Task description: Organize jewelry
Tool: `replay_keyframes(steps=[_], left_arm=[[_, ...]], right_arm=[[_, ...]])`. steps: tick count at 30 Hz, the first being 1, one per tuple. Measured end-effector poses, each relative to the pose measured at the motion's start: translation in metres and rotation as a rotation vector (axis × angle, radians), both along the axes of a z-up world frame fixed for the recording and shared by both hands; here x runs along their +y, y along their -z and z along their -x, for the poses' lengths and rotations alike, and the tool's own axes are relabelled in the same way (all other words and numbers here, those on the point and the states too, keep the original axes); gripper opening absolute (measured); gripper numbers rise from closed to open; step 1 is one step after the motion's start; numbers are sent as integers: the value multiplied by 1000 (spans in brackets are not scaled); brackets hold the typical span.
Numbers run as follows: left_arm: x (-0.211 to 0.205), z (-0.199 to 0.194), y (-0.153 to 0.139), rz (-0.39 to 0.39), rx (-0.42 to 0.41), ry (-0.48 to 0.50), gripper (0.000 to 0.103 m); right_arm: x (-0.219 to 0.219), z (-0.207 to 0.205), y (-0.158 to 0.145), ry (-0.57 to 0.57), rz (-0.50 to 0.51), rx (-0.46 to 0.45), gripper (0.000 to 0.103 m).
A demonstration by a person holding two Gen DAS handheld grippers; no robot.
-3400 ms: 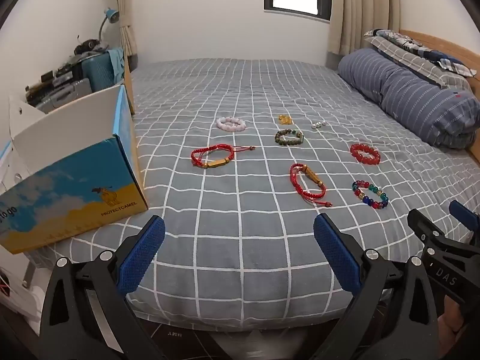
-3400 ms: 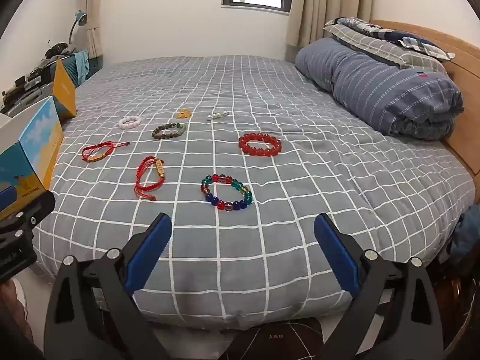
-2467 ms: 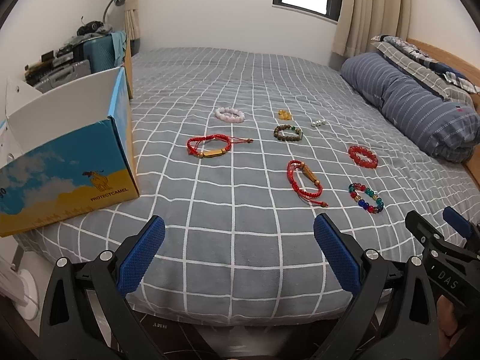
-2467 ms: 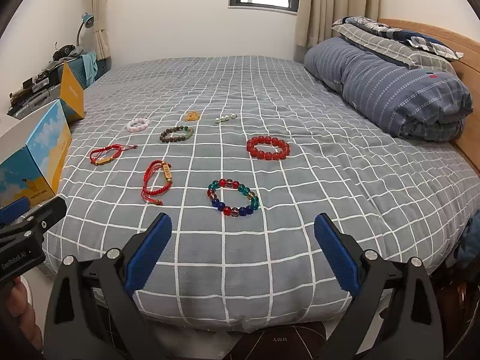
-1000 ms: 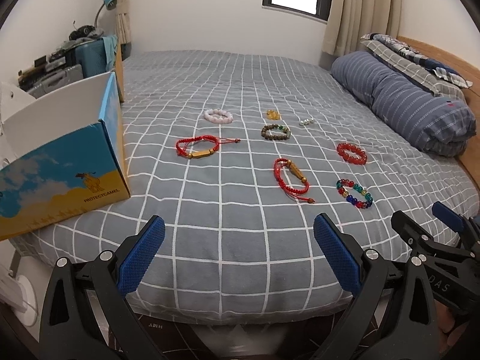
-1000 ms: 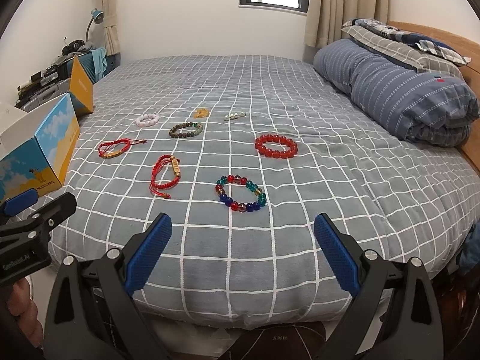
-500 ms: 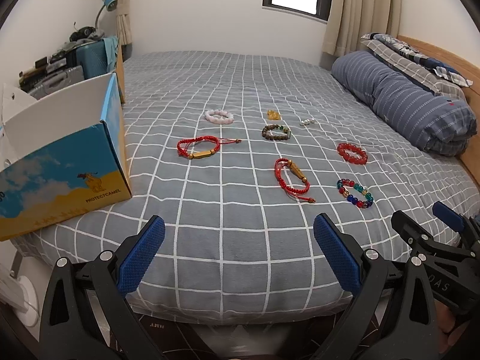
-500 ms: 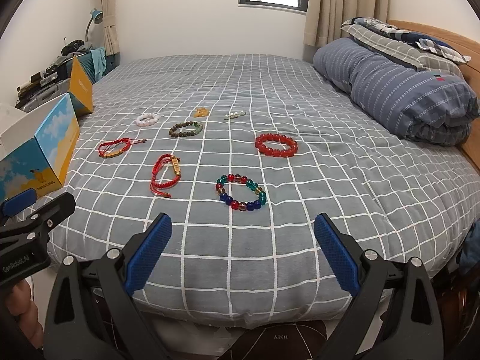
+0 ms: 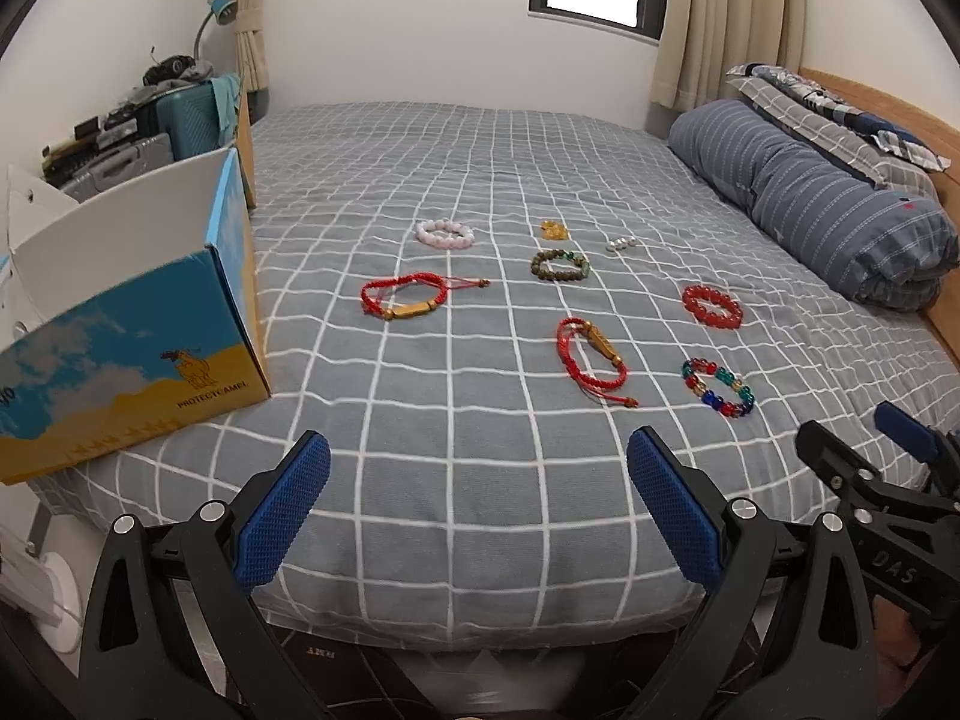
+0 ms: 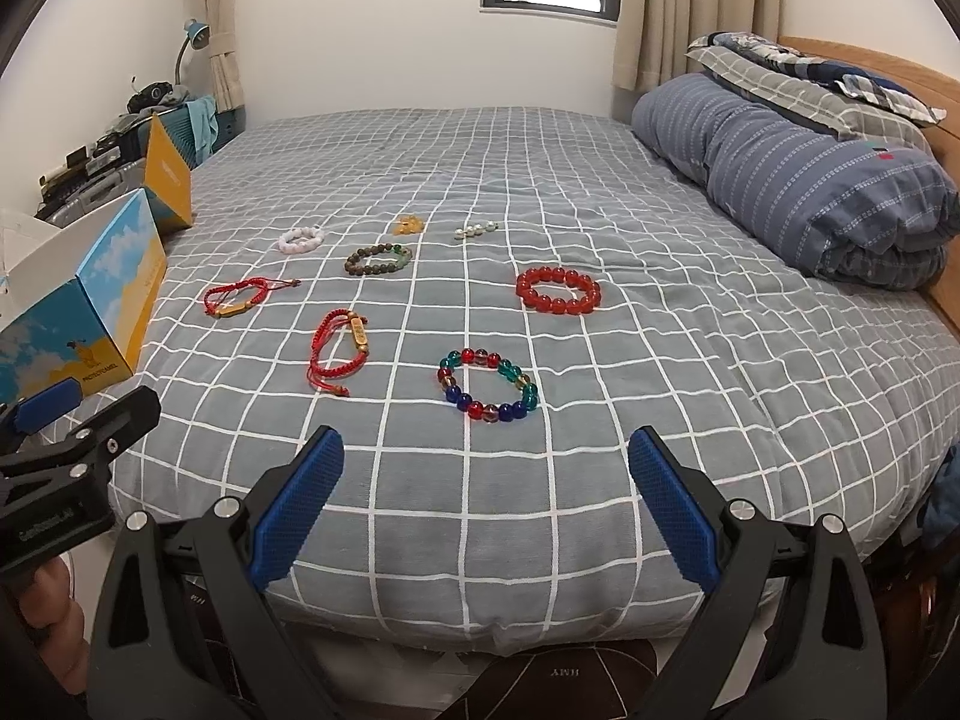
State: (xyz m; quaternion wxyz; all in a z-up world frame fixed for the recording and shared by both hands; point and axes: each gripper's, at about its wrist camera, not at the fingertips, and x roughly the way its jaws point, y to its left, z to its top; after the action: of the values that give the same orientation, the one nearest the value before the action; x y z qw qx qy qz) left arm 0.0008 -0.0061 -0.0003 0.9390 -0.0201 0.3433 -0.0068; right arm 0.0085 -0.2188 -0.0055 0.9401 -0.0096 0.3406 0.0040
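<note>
Grey checked bed (image 10: 600, 192): eight jewelry pieces scattered mid-frame, multicoloured bead bracelet (image 10: 487, 385) nearest. Blue-yellow box (image 9: 120, 324) at left edge. Left claw (image 9: 477, 510), right claw (image 10: 485, 504): spread wide, empty, low in frame.

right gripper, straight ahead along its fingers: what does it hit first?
Likely the multicolour bead bracelet, lying roughly centred ahead of the open right gripper on the bedspread. Nothing shows between them; depth is uncertain, so it may meet fabric first.
</note>
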Motion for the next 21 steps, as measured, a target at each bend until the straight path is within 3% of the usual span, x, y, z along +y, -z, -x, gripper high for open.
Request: replay_keyframes(steps=[4, 10, 14, 21], left_arm=[[5, -18, -12, -23, -15, -16, 97], [15, -64, -28, -10, 30, 3, 97], [19, -102, -25, 22, 110, 25, 97], [23, -159, -7, 4, 205, 2, 97]], right_arm=[[-5, -17, -17, -28, -40, 10, 92], [7, -66, -43, -115, -64, 45, 92], [23, -117, -43, -183, -101, 143, 92], [41, -200, -28, -111, -39, 226, 92]])
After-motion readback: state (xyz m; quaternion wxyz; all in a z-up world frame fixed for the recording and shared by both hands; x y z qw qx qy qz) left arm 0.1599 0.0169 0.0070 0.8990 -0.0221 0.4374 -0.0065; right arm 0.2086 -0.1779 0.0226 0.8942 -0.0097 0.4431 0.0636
